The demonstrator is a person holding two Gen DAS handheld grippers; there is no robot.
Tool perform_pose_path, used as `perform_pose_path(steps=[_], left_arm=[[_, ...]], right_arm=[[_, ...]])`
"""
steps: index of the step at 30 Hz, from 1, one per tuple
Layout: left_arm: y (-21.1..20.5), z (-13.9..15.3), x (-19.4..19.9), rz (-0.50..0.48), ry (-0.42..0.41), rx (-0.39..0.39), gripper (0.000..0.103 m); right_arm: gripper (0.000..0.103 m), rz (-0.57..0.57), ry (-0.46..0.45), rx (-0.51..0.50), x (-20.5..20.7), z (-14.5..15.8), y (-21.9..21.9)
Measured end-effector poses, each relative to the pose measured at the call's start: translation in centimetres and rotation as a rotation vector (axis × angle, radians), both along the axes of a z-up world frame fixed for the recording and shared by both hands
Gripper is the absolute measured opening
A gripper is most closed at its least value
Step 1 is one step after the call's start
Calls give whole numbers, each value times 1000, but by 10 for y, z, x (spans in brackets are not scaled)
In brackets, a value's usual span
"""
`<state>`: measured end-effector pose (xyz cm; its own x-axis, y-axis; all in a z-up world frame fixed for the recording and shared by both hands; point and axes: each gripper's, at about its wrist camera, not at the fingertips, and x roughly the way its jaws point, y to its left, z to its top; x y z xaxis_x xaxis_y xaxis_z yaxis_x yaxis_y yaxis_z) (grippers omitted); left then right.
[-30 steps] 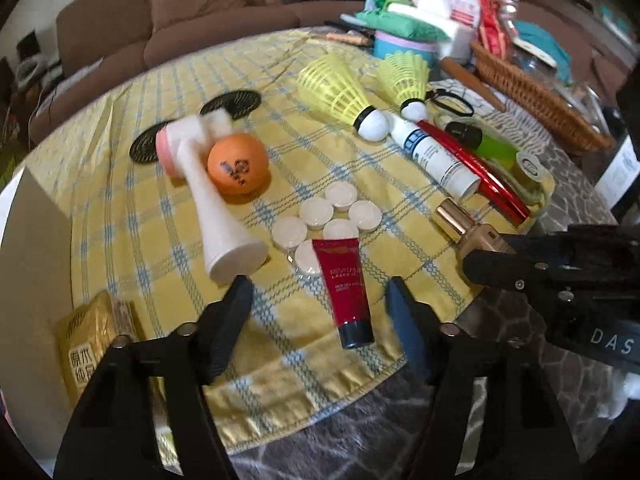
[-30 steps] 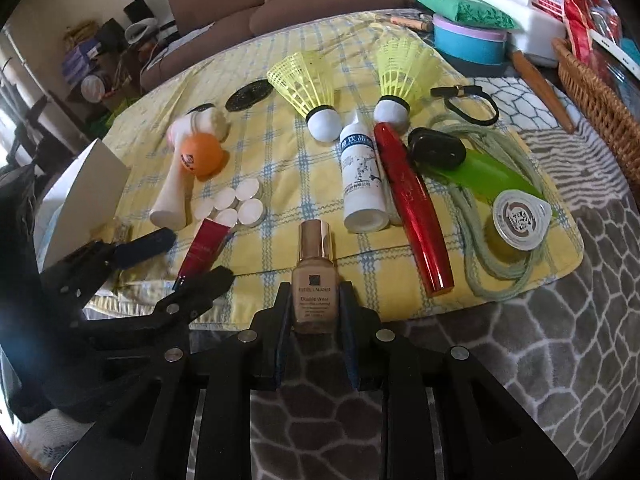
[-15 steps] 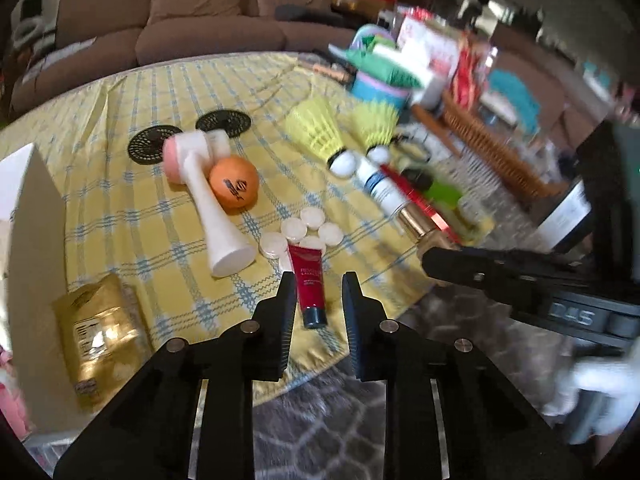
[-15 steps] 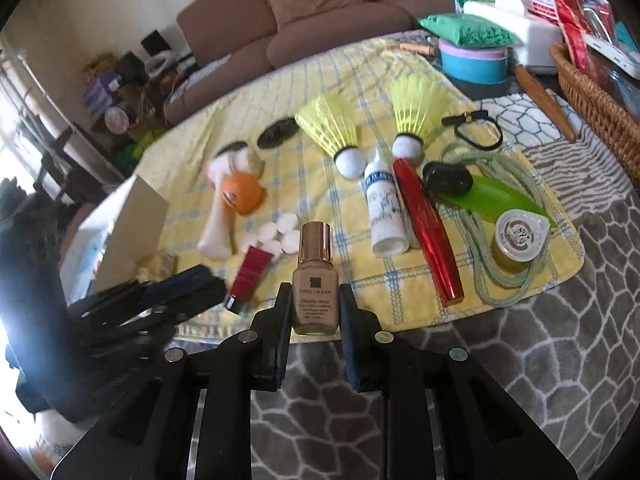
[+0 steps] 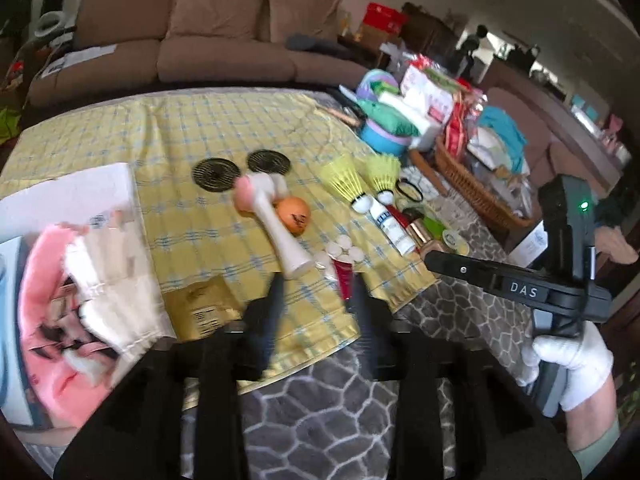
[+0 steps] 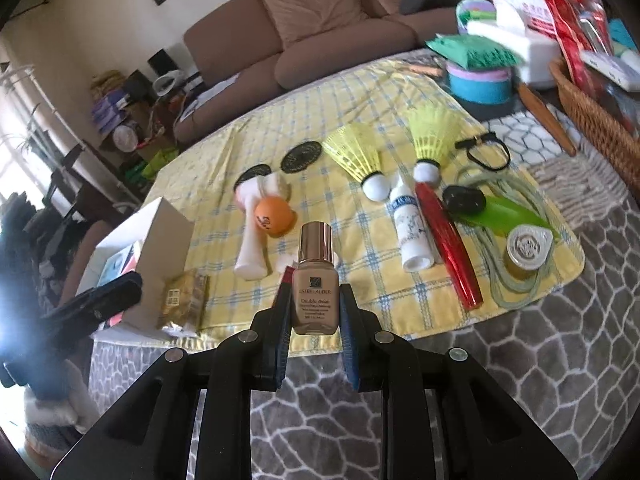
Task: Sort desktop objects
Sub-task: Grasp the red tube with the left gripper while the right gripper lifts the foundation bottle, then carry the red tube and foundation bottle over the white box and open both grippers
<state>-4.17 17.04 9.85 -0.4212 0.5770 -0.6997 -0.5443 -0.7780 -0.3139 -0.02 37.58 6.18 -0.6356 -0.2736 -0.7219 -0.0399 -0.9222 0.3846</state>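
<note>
Lifted higher, your right gripper (image 6: 316,312) clamped the smooth, breakable foundation bottle (image 6: 315,280) at its body; left gripper (image 5: 316,300) spread apart.

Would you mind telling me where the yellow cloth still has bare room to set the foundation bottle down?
The far part of the yellow cloth, between the sofa and the two black discs, is bare. Free too: the strip between the white box and the white massager. Around the shuttlecocks and red tube it is crowded.
</note>
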Motion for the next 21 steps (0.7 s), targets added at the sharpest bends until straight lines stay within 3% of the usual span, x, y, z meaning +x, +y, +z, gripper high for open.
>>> perform_pose_path(steps=[1, 7, 10, 12, 14, 21], left_arm=[[11, -4, 0, -12, 6, -15, 50], [85, -51, -3, -69, 9, -177, 49], [100, -73, -11, -67, -35, -219, 27], [104, -82, -11, -83, -34, -232, 24], [105, -82, -9, -108, -18, -228, 15], [75, -71, -14, -79, -75, -91, 15]], right_arm=[[22, -3, -8, 8, 0, -2, 0], [22, -17, -32, 19, 0, -9, 9], [22, -15, -38, 21, 0, -11, 14], [22, -6, -43, 20, -1, -12, 15], [22, 2, -48, 22, -1, -14, 15], [22, 14, -35, 19, 1, -11, 14]])
